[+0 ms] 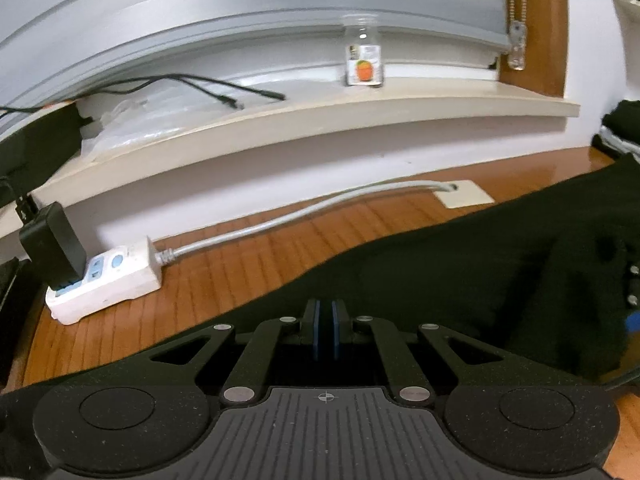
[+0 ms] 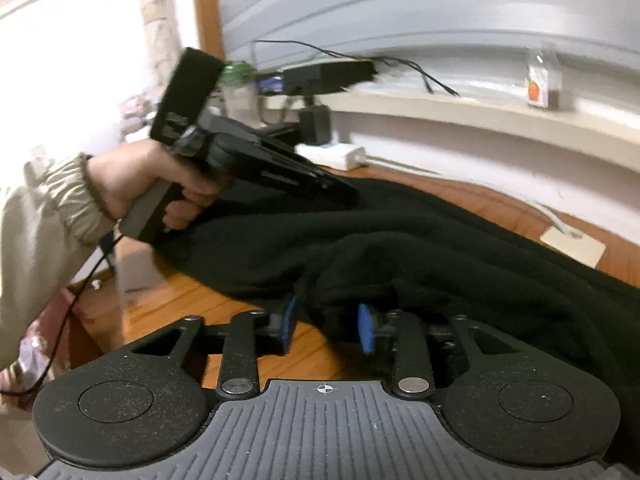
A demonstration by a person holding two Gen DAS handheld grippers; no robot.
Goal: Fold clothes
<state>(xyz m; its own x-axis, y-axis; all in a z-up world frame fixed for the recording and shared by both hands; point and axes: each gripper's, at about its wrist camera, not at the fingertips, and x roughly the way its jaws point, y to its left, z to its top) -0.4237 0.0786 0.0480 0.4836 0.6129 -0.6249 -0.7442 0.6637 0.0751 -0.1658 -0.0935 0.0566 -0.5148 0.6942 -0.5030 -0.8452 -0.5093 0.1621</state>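
A black garment (image 2: pixel 460 248) lies crumpled across the wooden table (image 2: pixel 168 300). My right gripper (image 2: pixel 328 312) is at its near edge, and a thick fold of the cloth fills the gap between the blue pads (image 2: pixel 366 330). A hand in a beige sleeve (image 2: pixel 132 184) holds my left gripper (image 2: pixel 344 194) at the garment's far left end. In the left wrist view the left gripper (image 1: pixel 326 312) has its pads together over the garment (image 1: pixel 480 264), pinching the cloth at its edge.
A white power strip (image 1: pixel 108 280) with a black adapter (image 1: pixel 52 244) and a grey cable sits at the table's back left. A white plate (image 1: pixel 464 198) lies on the table by the wall. A small bottle (image 1: pixel 363 60) stands on the sill. Dark folded clothes (image 1: pixel 624 128) sit at far right.
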